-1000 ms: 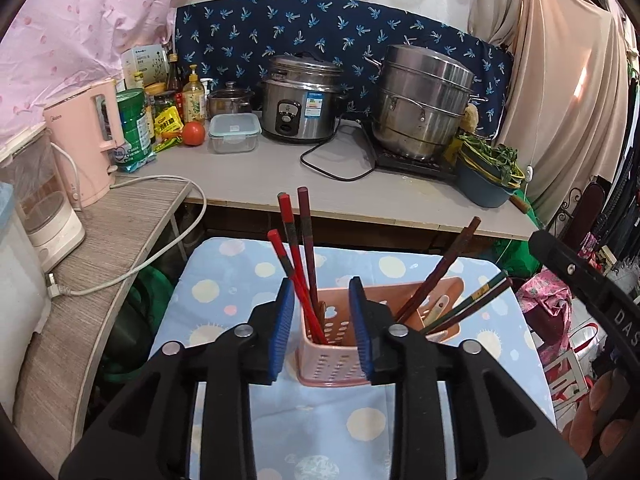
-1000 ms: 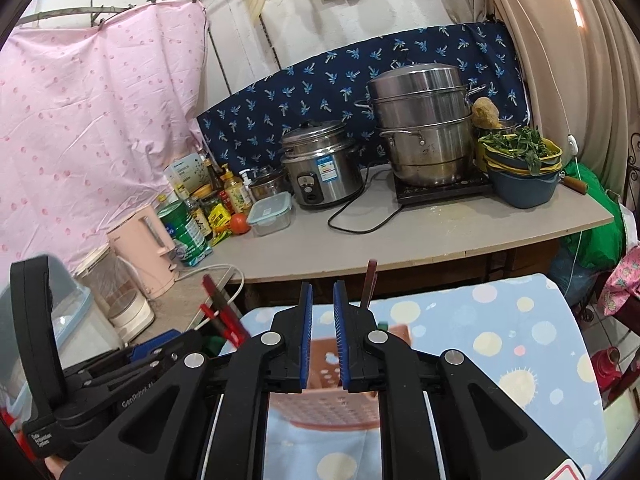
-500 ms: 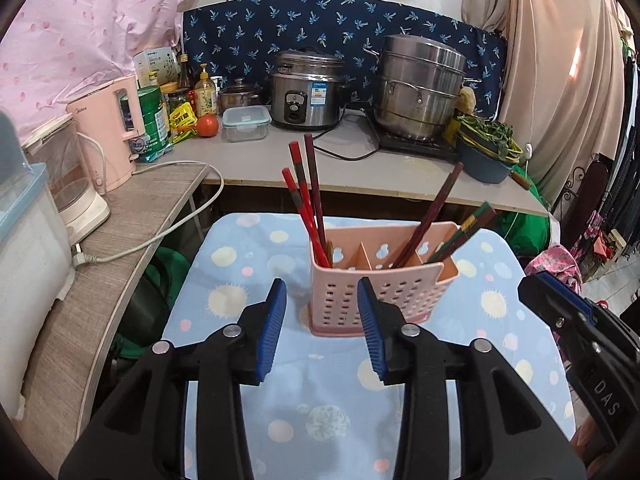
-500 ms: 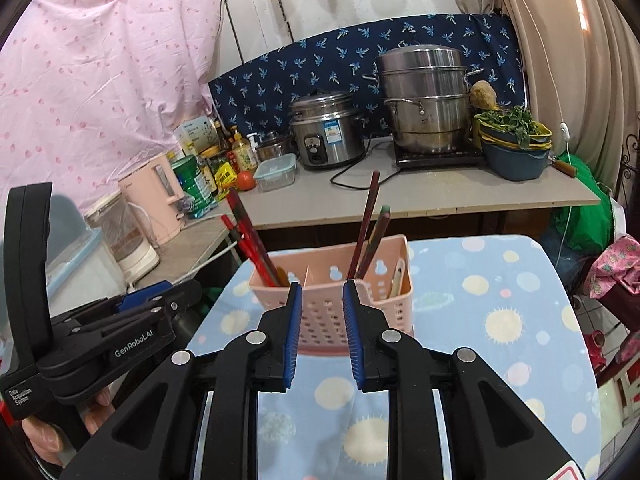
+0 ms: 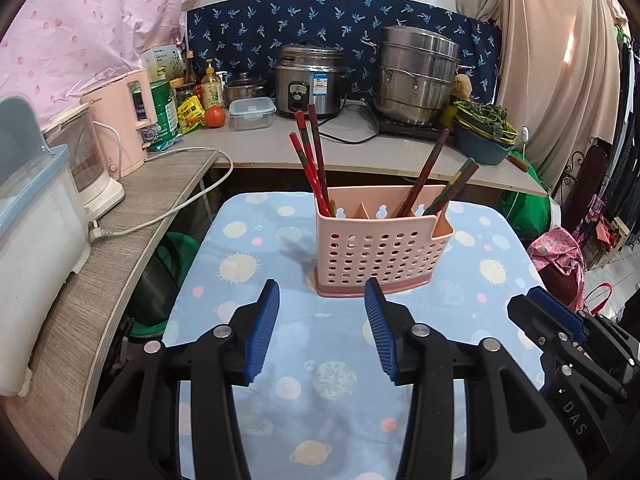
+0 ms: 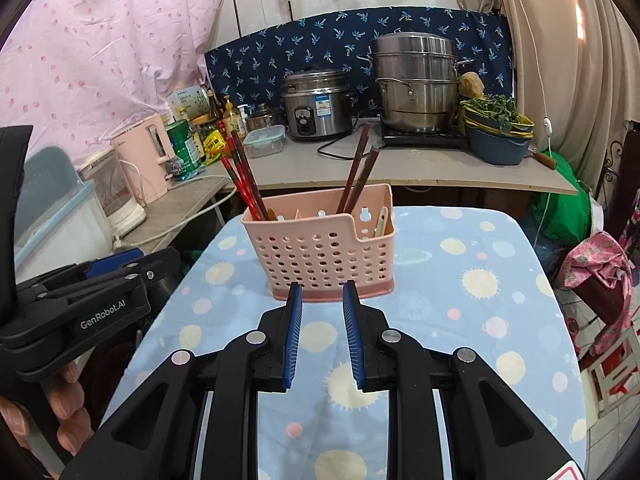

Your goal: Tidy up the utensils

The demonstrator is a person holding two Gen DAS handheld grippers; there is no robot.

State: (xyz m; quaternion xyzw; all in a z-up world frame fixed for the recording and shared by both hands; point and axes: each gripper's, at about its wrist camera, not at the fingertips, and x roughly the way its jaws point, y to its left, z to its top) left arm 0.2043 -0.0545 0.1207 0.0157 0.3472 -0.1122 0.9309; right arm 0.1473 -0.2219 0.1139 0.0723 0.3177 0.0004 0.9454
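A pink perforated utensil basket [image 5: 380, 252] stands upright on a table with a blue dotted cloth [image 5: 320, 380]; it also shows in the right wrist view [image 6: 320, 252]. Red chopsticks [image 5: 310, 160] lean in its left compartment, and dark chopsticks [image 5: 436, 172] lean in its right side. A pale utensil [image 6: 382, 220] sits low in the right end compartment. My left gripper [image 5: 320, 320] is open and empty, in front of the basket. My right gripper [image 6: 320, 320] is open and empty, just in front of the basket's base.
A grey counter [image 5: 360, 148] behind the table holds a rice cooker [image 5: 310, 78], a steel steamer pot [image 5: 416, 76], a bowl of greens [image 5: 484, 136] and bottles. A pink kettle [image 5: 120, 128] and a plastic bin [image 5: 32, 240] stand on the left shelf.
Both grippers have pulled back from the basket and down toward the table's near side. Both have opened wider; the right one was nearly closed a second ago.
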